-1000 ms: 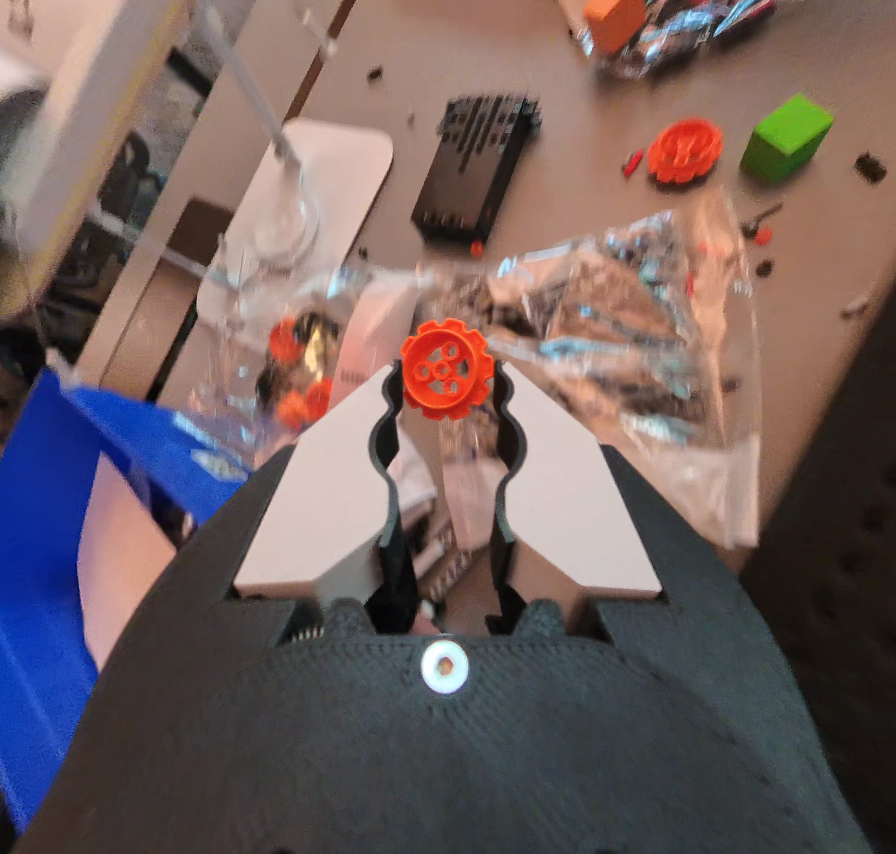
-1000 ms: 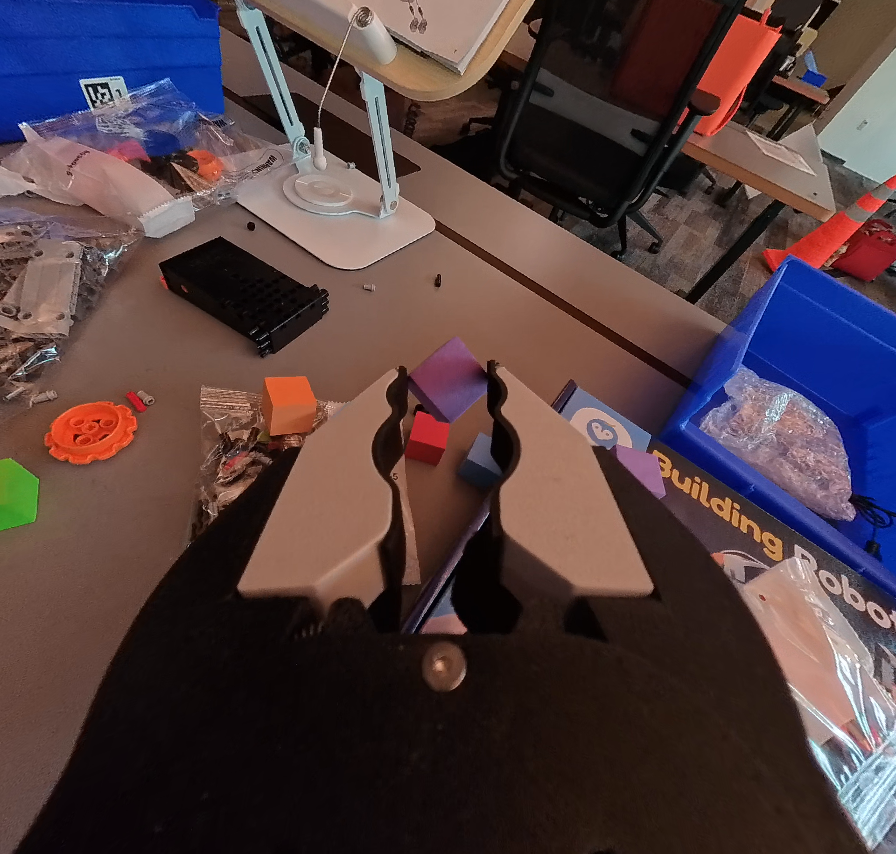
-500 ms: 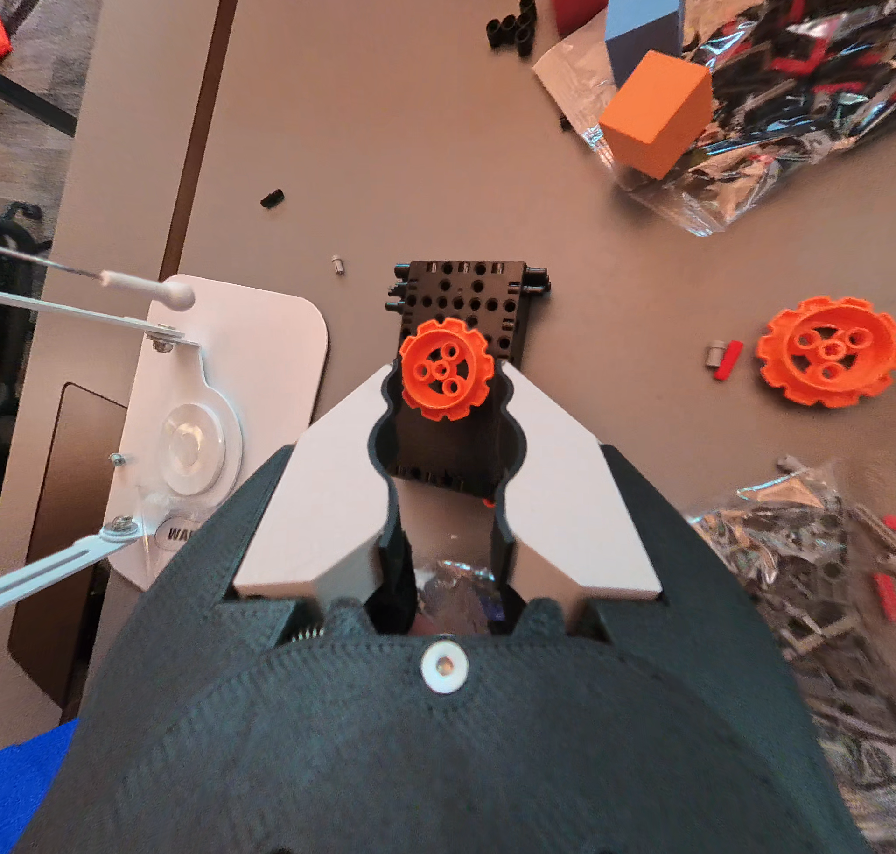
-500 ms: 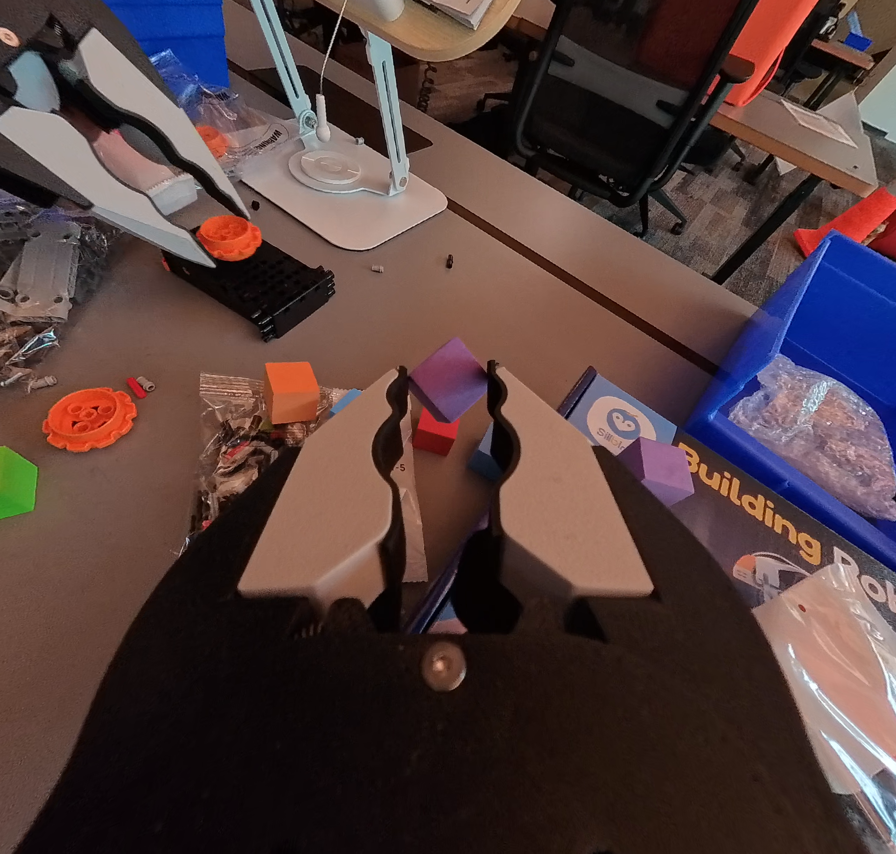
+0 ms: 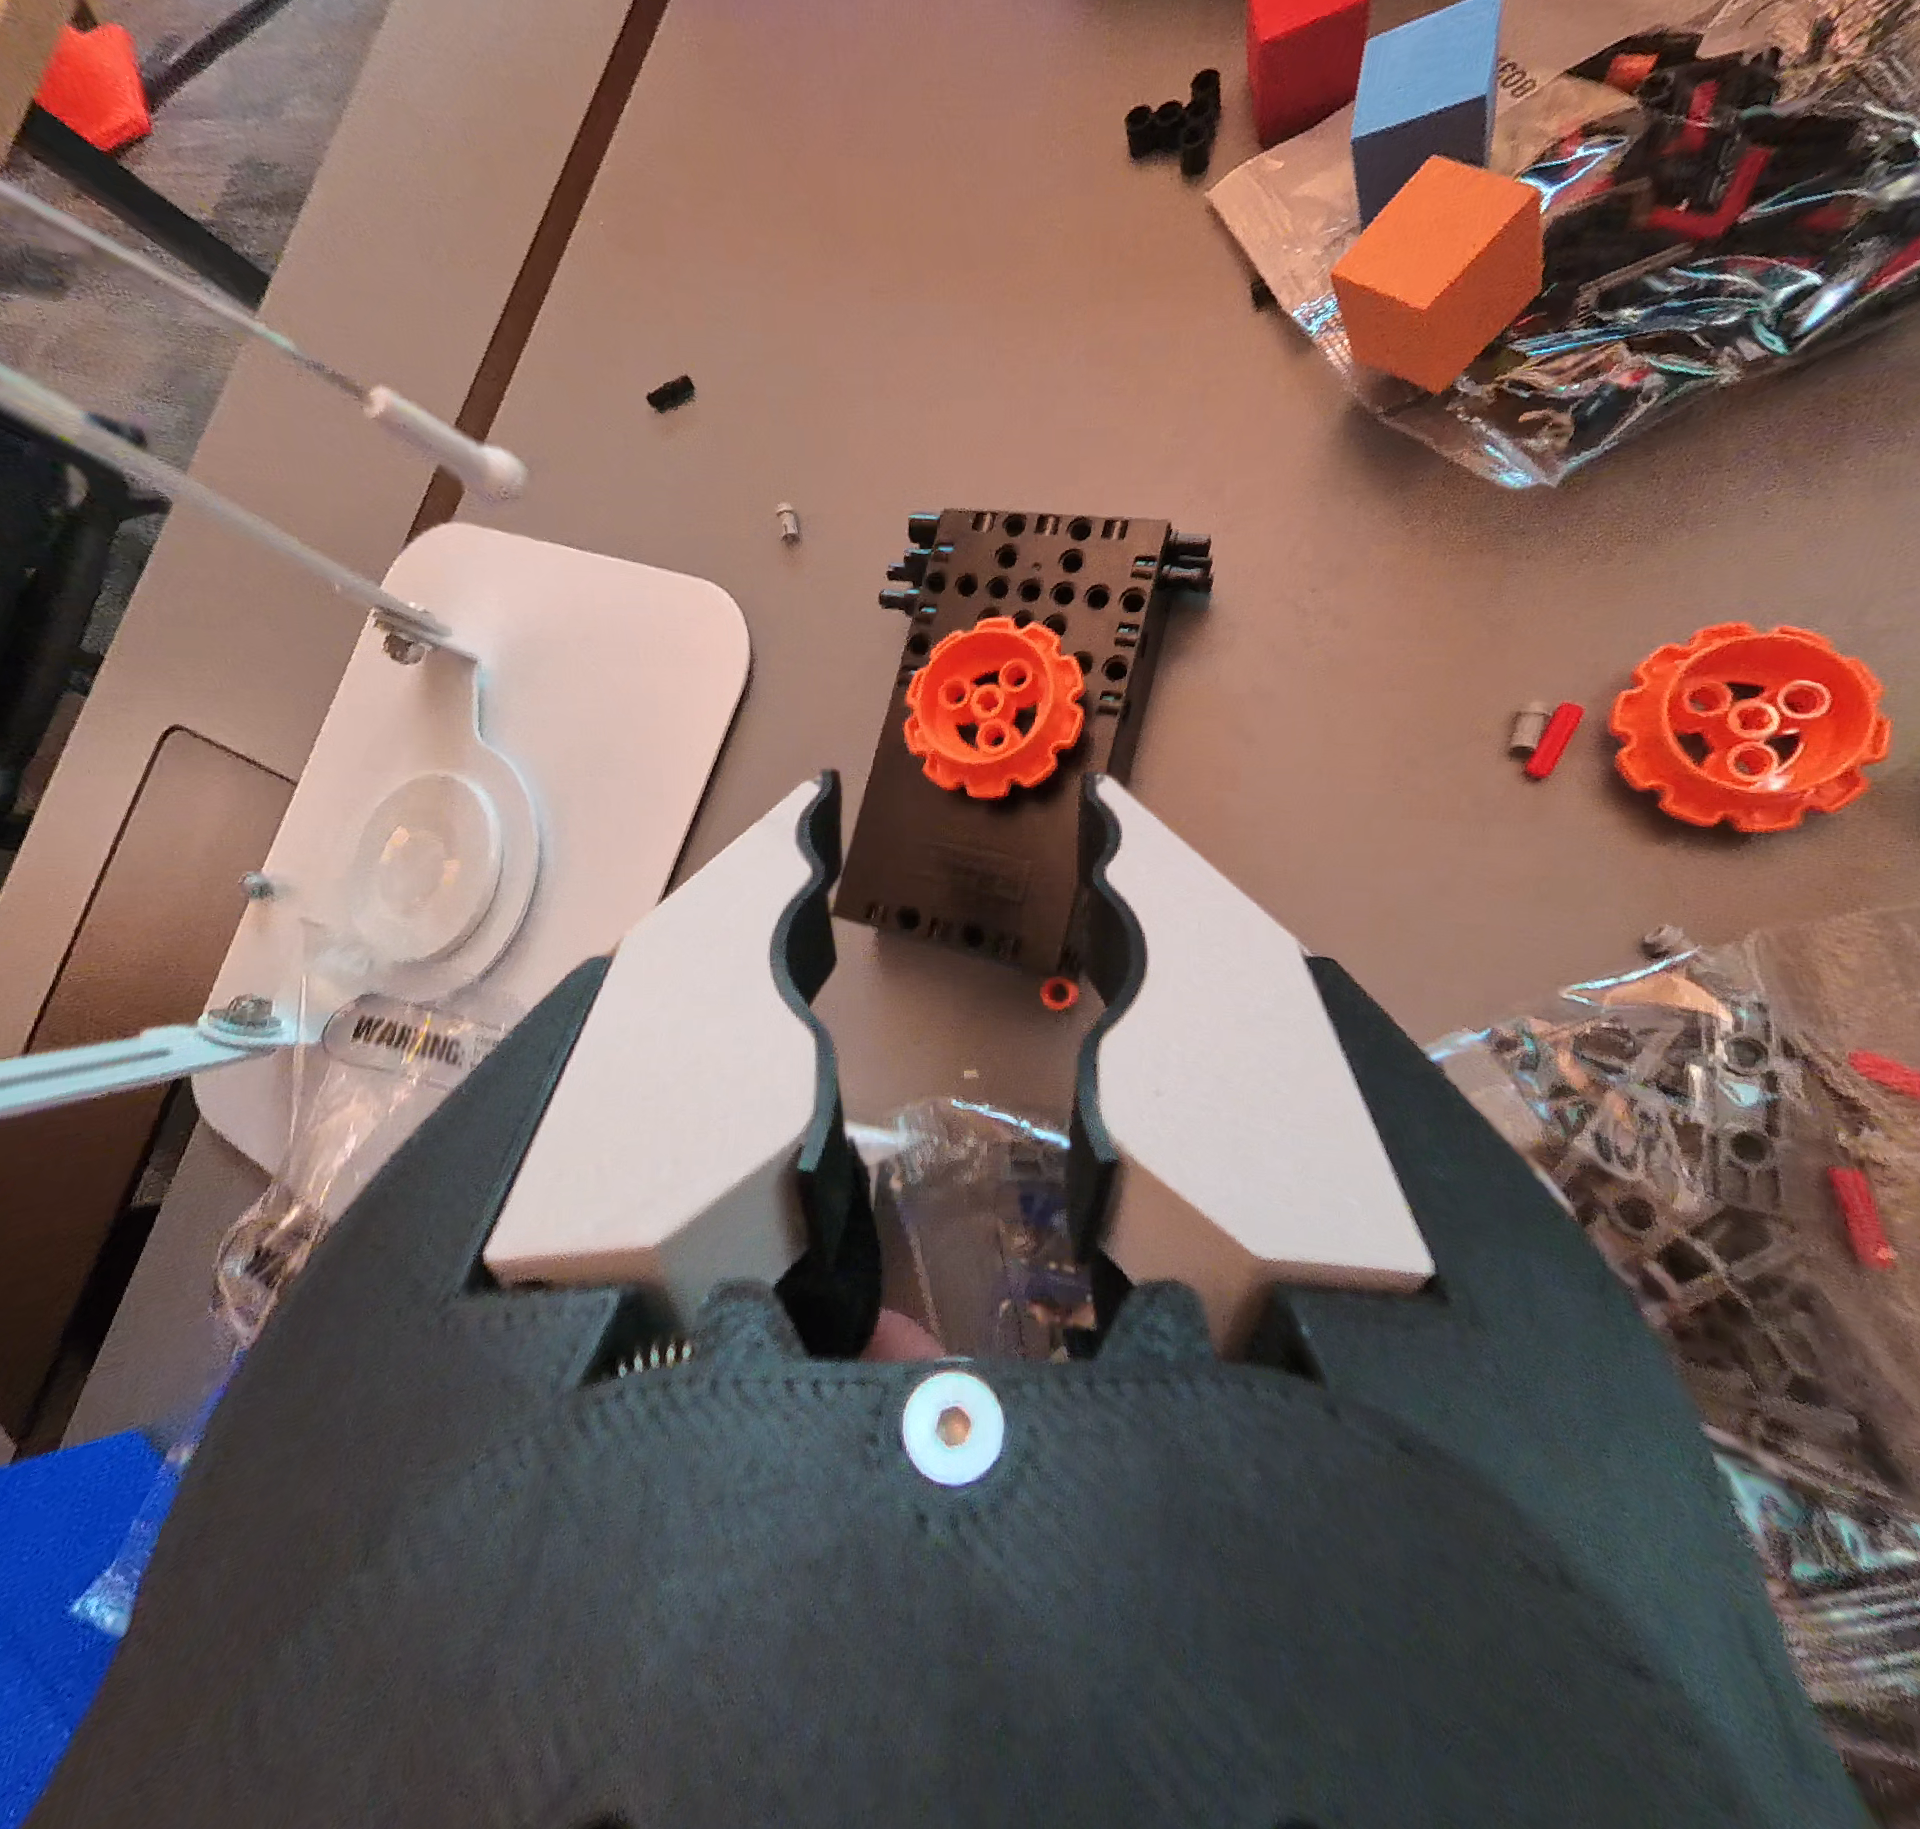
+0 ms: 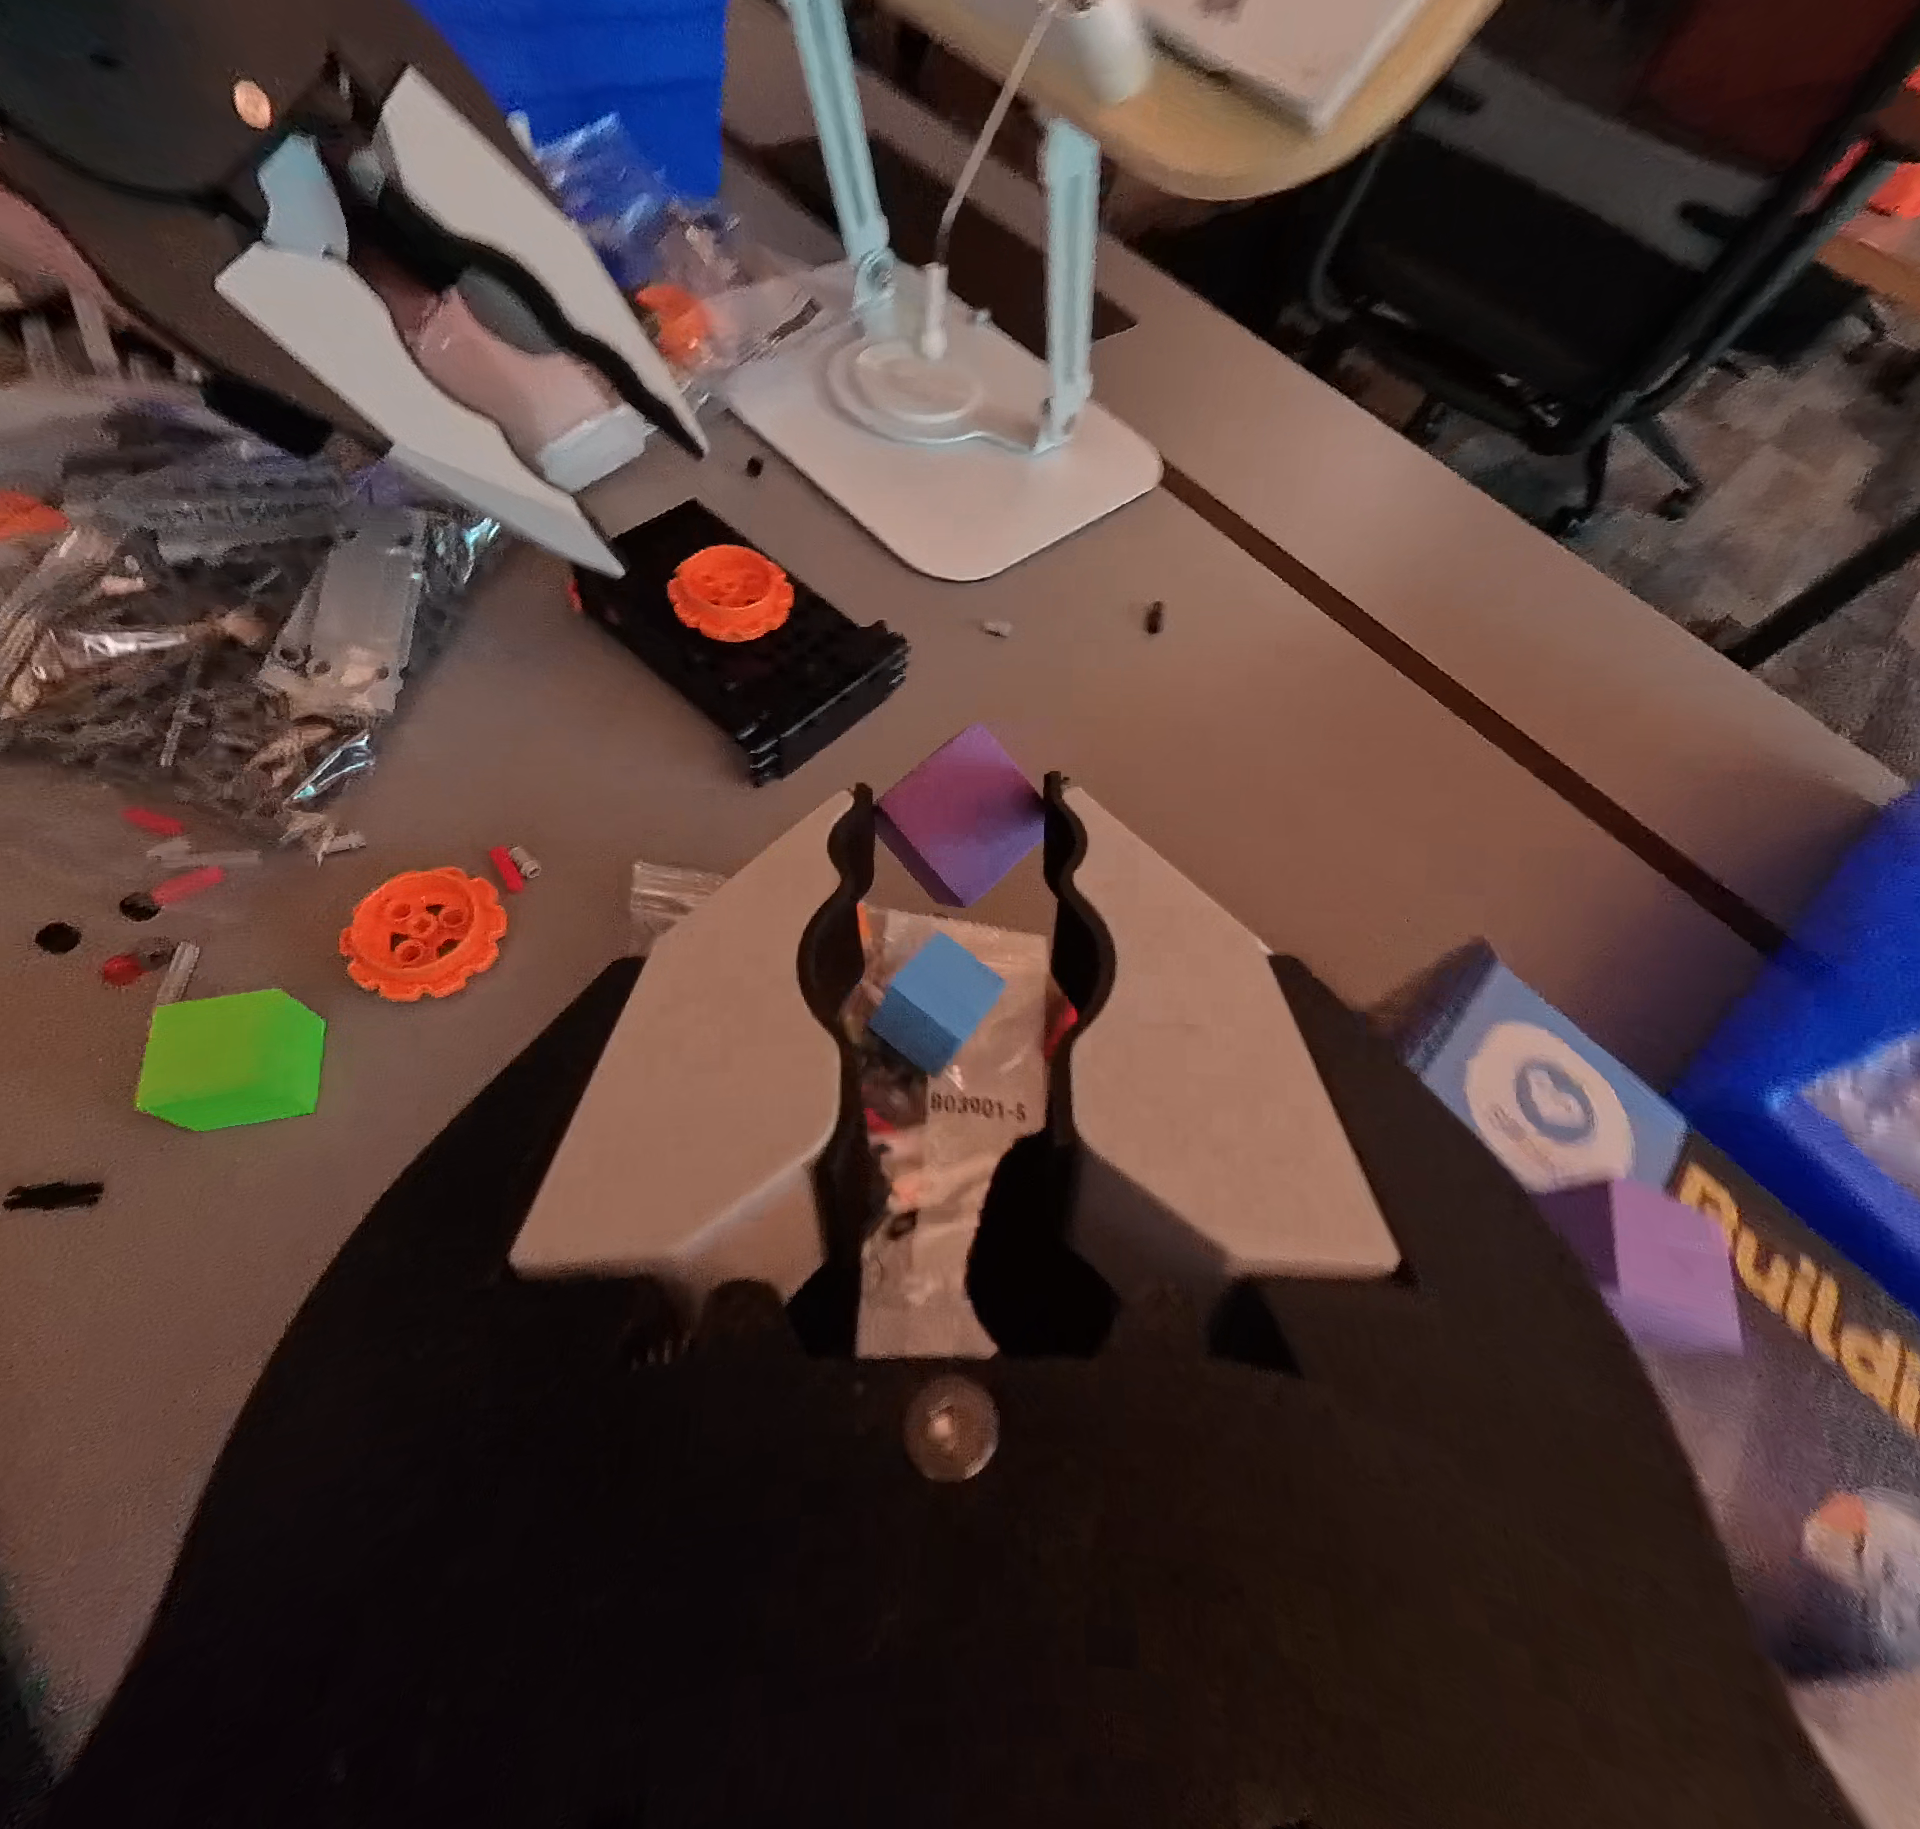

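My left gripper [image 5: 956, 792] is open and empty, just behind an orange gear wheel [image 5: 992, 707] that lies on a black perforated block [image 5: 1023, 730]. The right wrist view shows the same wheel [image 6: 730, 593] on the block [image 6: 790, 678], with the left gripper [image 6: 655, 501] apart from it. My right gripper [image 6: 954, 792] is shut on a purple cube [image 6: 961, 813] and holds it above the table. A blue cube [image 6: 935, 1000] lies on a plastic bag below it.
A second orange gear wheel [image 5: 1751, 725] lies right of the block. Orange [image 5: 1439, 273], blue [image 5: 1429, 86] and red [image 5: 1307, 23] cubes sit far right by a bag of parts [image 5: 1714, 252]. A white stand base [image 5: 499, 803] is left. A green cube [image 6: 231, 1057] and a blue bin [image 6: 1839, 1031] show in the right wrist view. One gripper's finger ends stand about 20 centimeters off the other's.
My left gripper carried the orange wheel over the black block, opened and let it go there, then drew back. My right gripper moved left with the purple cube still held.
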{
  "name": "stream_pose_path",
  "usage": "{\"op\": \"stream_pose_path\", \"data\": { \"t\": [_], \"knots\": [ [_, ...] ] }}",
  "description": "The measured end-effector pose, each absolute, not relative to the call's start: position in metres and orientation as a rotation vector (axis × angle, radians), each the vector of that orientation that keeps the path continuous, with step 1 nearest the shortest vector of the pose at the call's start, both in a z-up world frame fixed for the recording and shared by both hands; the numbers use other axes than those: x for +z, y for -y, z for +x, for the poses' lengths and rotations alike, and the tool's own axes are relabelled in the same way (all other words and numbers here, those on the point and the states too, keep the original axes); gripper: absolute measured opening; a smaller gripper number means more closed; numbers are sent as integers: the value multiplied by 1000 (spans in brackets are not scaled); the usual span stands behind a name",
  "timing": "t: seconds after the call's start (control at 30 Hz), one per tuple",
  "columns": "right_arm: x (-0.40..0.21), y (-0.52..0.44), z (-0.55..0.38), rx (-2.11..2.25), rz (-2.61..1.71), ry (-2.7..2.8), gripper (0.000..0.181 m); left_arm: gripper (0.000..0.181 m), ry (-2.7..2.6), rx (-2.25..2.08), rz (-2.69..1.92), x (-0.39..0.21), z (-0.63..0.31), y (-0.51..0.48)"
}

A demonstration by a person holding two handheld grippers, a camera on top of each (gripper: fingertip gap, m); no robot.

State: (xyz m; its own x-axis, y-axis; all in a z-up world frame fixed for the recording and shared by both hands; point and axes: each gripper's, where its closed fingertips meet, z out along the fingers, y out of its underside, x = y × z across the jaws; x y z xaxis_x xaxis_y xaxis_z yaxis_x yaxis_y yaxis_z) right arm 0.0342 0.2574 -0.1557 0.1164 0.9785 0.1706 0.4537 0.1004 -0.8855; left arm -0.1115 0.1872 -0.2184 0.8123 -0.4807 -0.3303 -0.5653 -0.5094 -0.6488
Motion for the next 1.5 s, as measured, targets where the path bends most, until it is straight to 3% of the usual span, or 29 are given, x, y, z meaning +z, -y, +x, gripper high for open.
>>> {"op": "stream_pose_path", "data": {
  "t": [0.33, 0.63, 1.13, 1.5],
  "knots": [
    [-190, -203, -81, 804, -1515, 1887, 31, 33, -668, 240, -2161, -202, -141, -180],
    [-209, -209, -108, 807, -1549, 1929, 30, 34, -644, 290, -2172, -206, -155, -180],
    [-197, -203, -101, 664, -1452, 1983, 38, 36, -658, 260, -2167, -207, -149, -180],
    [-212, -224, -10, 503, -1560, 2172, 41, 38, -696, 198, -2155, -209, -134, -181]
  ]
}}
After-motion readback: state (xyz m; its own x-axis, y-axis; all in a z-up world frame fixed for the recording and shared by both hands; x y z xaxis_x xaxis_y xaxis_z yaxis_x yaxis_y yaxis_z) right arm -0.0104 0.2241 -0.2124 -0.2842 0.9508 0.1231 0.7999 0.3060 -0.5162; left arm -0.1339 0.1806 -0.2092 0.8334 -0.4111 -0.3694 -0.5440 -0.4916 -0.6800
